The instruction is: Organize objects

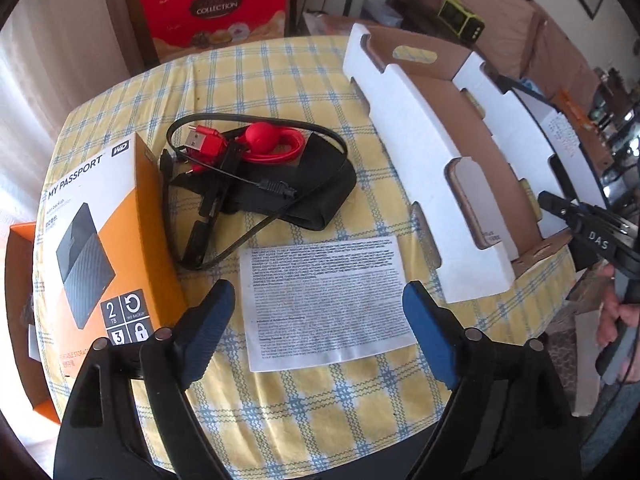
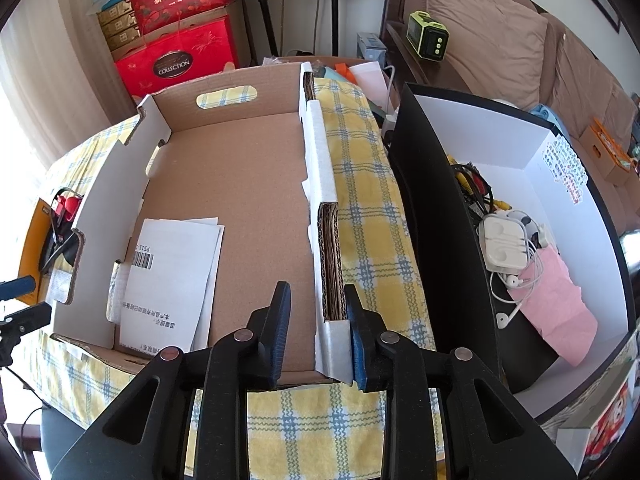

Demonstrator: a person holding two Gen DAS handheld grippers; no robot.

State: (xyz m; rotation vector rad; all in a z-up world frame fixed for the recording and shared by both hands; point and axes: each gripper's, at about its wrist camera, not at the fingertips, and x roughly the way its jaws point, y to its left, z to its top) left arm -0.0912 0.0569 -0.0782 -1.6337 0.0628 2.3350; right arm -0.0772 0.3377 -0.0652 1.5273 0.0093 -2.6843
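My left gripper (image 1: 320, 304) hangs open over a printed paper sheet (image 1: 324, 296) that lies flat on the checked tablecloth, its blue pads apart from it. Beyond the sheet lie a tangle of red and black cables (image 1: 248, 160) on a black pouch (image 1: 320, 188), and an orange hard-drive box (image 1: 104, 216) at the left. My right gripper (image 2: 316, 288) straddles the near right wall of the cardboard tray (image 2: 248, 184). Its right pad is next to the wall, and a gap shows at the left pad. White papers (image 2: 172, 280) lie in the tray.
A black box with a white inside (image 2: 560, 184) stands right of the tray and holds earphones, cables and a pink pouch. Red gift boxes (image 2: 176, 60) are stacked behind the table, and a sofa runs along the right. A hand (image 1: 612, 320) holds the right gripper's handle.
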